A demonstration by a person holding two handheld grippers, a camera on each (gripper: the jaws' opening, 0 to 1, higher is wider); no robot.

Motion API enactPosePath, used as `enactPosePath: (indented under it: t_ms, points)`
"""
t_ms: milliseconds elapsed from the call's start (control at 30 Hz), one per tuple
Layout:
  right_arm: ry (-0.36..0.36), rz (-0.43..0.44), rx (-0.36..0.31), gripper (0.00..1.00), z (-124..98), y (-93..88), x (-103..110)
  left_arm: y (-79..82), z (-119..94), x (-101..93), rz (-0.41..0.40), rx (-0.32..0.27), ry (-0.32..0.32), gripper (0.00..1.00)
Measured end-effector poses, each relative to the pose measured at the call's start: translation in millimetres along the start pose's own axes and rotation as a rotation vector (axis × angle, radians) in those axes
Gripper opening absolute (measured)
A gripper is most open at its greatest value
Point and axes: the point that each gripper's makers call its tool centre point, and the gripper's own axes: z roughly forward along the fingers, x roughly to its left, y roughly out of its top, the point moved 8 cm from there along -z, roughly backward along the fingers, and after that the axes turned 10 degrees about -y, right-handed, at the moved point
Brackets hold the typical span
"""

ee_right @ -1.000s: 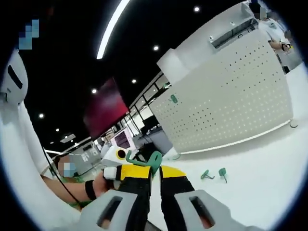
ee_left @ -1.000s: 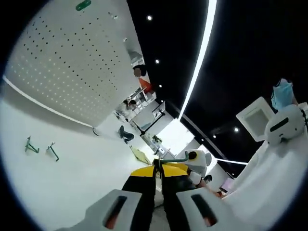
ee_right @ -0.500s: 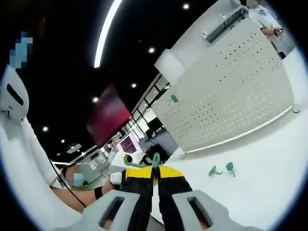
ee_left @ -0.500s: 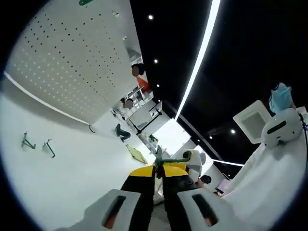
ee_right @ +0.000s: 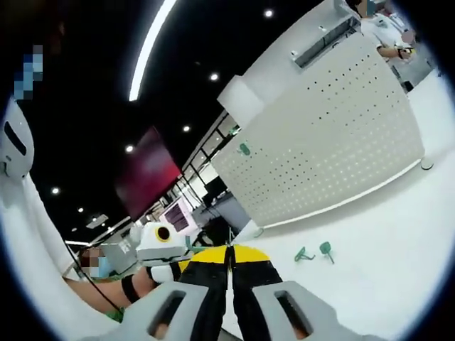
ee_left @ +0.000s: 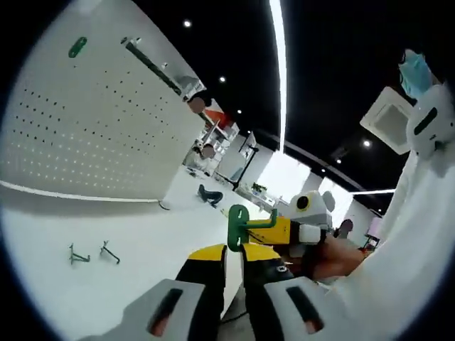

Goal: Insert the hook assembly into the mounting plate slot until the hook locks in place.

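Note:
A green hook [ee_left: 238,224], a flat oval plate with a bent arm pointing right, stands just above the yellow tips of my left gripper [ee_left: 232,253], which is shut on its lower end. My right gripper [ee_left: 290,229] comes in from the right, its yellow jaw close under the hook's arm. In the right gripper view my right gripper [ee_right: 229,250] has its jaws pressed together with nothing green between them. The left gripper [ee_right: 161,244] and a hand sit at lower left there. The white perforated mounting plate [ee_left: 92,128] [ee_right: 327,156] stands upright on the table.
Two loose green hooks [ee_left: 91,253] [ee_right: 314,252] lie on the white table [ee_left: 142,241] in front of the plate. A green piece [ee_left: 77,47] [ee_right: 244,148] is stuck near the plate's top corner. People stand behind the plate.
Both cameras have swung. The hook that showed between the right jaws is gone from there. In the left gripper view its plate now stands upright above the tips.

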Motion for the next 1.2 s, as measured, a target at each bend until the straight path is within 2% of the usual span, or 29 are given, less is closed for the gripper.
enactPosePath:
  t_ms: [67,200,300,400,500,633,667,833,900,1200]
  points:
    - [-0.02,0.002,-0.001,0.0,-0.3,-0.1,-2.3,3.0,0.3,0.1,0.065,0.016,0.033,0.09]
    - [-0.041,-0.017,0.006,0.0,-0.4,-1.3,-3.6,3.9,4.0,-4.5,0.077,0.037,0.036,0.13]
    - [-0.058,-0.054,0.021,0.0,0.5,-2.6,-3.3,3.2,3.6,-3.1,0.103,0.061,0.076,0.14]
    - [-0.064,-0.061,0.021,0.0,0.8,-2.8,-3.5,4.2,3.7,-5.2,0.085,0.045,0.076,0.15]
    - [-0.081,-0.096,0.038,0.0,1.5,-4.7,-4.7,5.0,5.6,-9.1,0.091,0.054,0.079,0.08]
    - [-0.077,-0.088,0.029,0.0,1.4,-4.6,-4.3,6.2,5.6,-7.9,0.097,0.053,0.098,0.03]
    - [-0.088,-0.112,0.015,0.0,1.3,-3.4,-5.7,6.4,5.5,-7.8,0.099,0.05,0.103,0.04]
    - [-0.119,-0.125,0.029,0.0,-0.7,-4.2,-9.5,5.9,6.8,-10.3,0.063,0.021,0.077,0.09]
    - [-0.116,-0.136,0.037,0.0,-1.1,-5.8,-8.6,6.2,7.2,-9.5,0.077,0.036,0.098,0.08]
    - [-0.125,-0.181,0.041,0.0,-0.5,-3.4,-2.1,7.2,10.6,-8.3,0.065,0.028,0.111,0.08]
